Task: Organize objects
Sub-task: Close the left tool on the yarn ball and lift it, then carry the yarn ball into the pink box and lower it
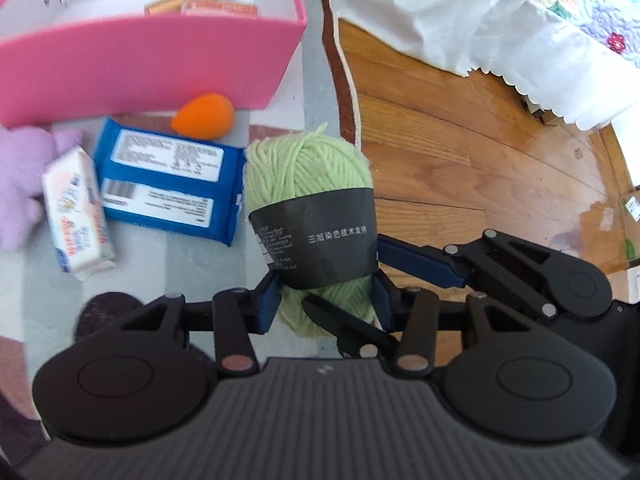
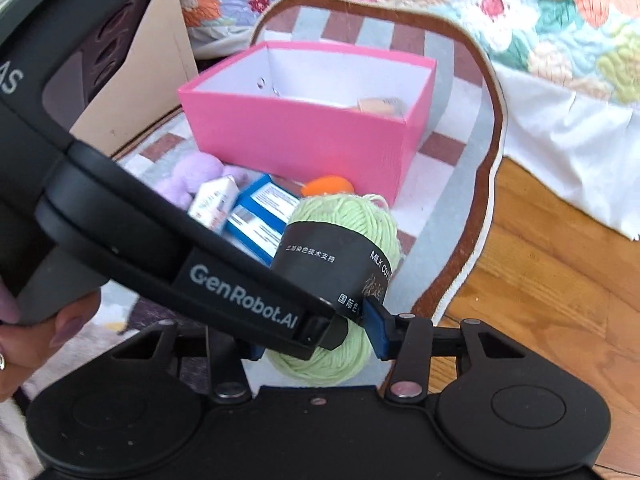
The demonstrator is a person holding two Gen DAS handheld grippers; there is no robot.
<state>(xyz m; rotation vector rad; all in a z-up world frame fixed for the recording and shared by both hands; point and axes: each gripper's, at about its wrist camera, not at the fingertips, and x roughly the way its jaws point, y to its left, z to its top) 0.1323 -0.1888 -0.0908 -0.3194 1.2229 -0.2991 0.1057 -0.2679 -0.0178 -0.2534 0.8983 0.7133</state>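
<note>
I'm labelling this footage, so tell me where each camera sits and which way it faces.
Left wrist: on the left tongs, looking down at green yarn they grip; right tongs enter.
Right wrist: on the right tongs, looking down at the yarn; left tool and hand cross.
Shared: yarn, pink box, blue packet.

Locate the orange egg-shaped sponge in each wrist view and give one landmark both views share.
Left wrist view: the orange sponge lies left of centre in the upper half, on the rug just below the pink box and above the blue packet.
Right wrist view: the orange sponge sits near the centre, partly hidden behind the green yarn ball, at the pink box's front wall.
Shared landmark: the pink box.
</note>
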